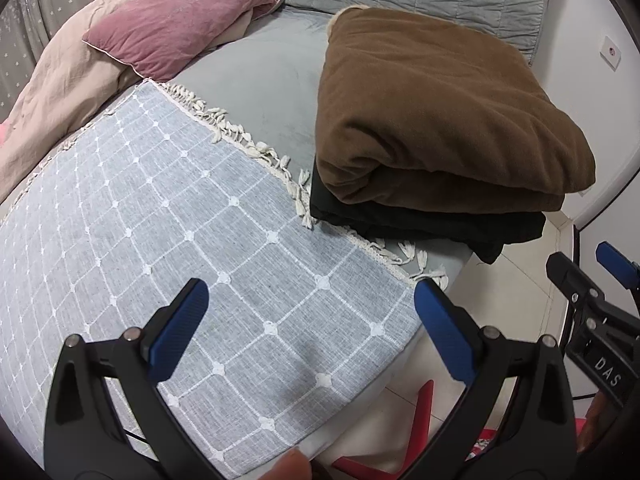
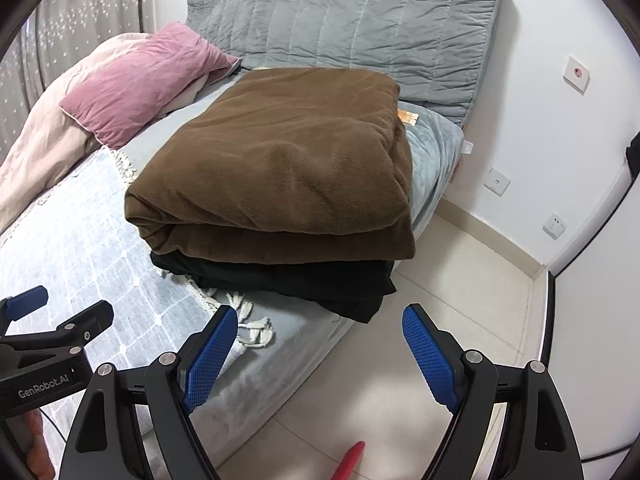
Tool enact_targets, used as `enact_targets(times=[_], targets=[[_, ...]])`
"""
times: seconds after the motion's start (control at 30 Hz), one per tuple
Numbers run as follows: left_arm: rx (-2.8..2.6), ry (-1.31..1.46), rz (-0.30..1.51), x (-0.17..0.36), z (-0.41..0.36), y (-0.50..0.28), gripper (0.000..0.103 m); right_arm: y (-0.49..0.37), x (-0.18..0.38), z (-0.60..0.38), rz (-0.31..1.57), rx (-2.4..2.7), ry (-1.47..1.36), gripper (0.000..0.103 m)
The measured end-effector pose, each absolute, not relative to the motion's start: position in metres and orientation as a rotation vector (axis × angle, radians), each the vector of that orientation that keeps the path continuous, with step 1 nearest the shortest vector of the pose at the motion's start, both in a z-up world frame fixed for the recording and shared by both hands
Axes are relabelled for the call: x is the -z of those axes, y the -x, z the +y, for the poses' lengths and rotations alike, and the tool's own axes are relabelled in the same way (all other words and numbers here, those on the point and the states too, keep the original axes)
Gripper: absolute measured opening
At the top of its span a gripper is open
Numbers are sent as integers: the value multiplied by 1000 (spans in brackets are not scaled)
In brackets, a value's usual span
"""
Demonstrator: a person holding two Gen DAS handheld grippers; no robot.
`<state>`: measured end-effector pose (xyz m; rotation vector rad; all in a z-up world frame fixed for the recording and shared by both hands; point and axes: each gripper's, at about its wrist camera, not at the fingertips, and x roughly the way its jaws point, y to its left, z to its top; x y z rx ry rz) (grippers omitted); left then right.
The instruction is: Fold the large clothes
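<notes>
A folded brown garment [image 1: 436, 116] [image 2: 280, 164] lies on top of a folded black one [image 1: 424, 224] [image 2: 288, 284] near the bed's corner. My left gripper [image 1: 310, 308] hovers open over a blue-grey checked blanket [image 1: 168, 216] with a white fringe, nothing between its fingers. My right gripper [image 2: 316, 332] is open too, held over the bed's edge and the floor just in front of the stack, apart from it. Each gripper shows at the side of the other's view, the right gripper [image 1: 584, 268] and the left gripper [image 2: 60, 308].
A pink pillow [image 1: 180, 16] [image 2: 140, 76] and a beige duvet [image 1: 60, 80] lie at the far left. A grey quilt [image 2: 352, 20] stands against the wall. The tiled floor [image 2: 440, 312] runs along the bed's right. Something red [image 1: 420, 416] [image 2: 352, 460] lies below.
</notes>
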<state>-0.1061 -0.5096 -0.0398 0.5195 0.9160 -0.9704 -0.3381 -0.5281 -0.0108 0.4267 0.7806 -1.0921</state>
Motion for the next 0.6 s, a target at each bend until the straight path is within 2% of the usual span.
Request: enact_targets(times=[0.6], targets=[[954,-504,916,31,-504,93,102,322,4,-524,778,1057,-407,86]])
